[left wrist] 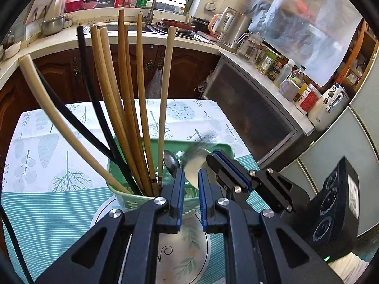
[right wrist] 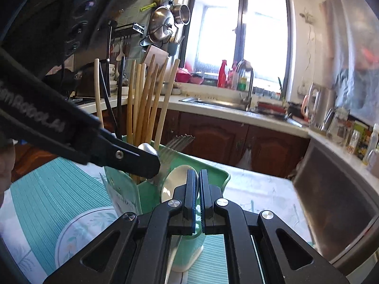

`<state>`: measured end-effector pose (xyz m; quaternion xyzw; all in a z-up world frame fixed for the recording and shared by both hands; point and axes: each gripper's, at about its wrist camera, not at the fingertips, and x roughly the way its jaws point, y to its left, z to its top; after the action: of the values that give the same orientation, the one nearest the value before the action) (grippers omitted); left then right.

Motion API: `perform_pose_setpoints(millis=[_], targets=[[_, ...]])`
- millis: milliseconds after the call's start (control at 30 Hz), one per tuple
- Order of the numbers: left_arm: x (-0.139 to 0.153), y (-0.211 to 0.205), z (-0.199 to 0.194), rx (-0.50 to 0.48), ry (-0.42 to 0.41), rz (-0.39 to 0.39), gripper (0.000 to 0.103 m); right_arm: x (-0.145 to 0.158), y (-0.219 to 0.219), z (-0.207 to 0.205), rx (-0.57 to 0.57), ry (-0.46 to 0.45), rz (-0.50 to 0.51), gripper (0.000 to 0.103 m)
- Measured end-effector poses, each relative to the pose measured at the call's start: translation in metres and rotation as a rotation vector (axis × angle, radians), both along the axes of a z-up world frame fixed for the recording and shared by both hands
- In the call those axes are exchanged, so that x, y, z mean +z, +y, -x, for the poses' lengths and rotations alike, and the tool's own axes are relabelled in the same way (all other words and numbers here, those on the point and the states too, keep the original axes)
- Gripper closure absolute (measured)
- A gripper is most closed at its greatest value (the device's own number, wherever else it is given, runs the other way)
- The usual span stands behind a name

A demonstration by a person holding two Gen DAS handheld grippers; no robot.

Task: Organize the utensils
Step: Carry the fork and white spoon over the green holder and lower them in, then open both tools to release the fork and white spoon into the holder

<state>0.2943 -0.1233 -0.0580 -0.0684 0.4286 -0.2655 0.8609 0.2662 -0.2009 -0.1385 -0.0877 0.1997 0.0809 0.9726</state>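
Utensils: a bundle of long wooden and black chopsticks stands upright in one compartment of the green plastic utensil holder; a dark metal spoon and a blurred steel fork stand in the next compartment.

Holder's place: it sits on a round white floral plate, which lies on a teal striped and leaf-printed tablecloth, in a kitchen.

Piece in hand: a large pale shiny metal spoon sits bowl-up at the holder's rim, over the compartment nearest the right side.

Right gripper: its jaws stand narrow, almost together, and appear to pinch the pale spoon's bowl edge; the contact itself is partly hidden by the fingers, so this is a judgement.

Left gripper: jaws narrow with a small gap; it is near the holder's front rim, but I cannot tell whether it holds anything or only steadies the holder.

Done so far: chopsticks, one spoon and the fork are already sorted upright in the holder.

Left to do: the pale spoon looks not yet released into its slot; no loose utensil shows on the visible cloth, so the task seems near its end.
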Motion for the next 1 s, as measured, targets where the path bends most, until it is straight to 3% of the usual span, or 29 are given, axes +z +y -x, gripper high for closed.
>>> perform_pose_setpoints(millis=[167, 467, 667, 900, 1000], targets=[[0.002, 0.000, 0.002, -0.010, -0.003, -0.002, 0.091, 0.003, 0.000, -0.006, 0.013, 0.002, -0.025, 0.101], [0.005, 0.004, 0.007, -0.022, -0.010, 0.002, 0.090, 0.013, -0.007, -0.011, 0.007, 0.101, -0.017, 0.101], [0.007, 0.012, 0.011, -0.030, -0.007, 0.015, 0.090, 0.018, -0.017, -0.044, 0.004, 0.276, -0.017, 0.101], [0.007, 0.020, 0.013, -0.041, 0.009, 0.016, 0.090, 0.021, 0.000, -0.093, -0.008, 0.540, 0.137, 0.100], [0.009, 0.024, 0.014, -0.036, 0.010, 0.028, 0.090, 0.025, 0.003, -0.107, -0.017, 0.605, 0.123, 0.100]])
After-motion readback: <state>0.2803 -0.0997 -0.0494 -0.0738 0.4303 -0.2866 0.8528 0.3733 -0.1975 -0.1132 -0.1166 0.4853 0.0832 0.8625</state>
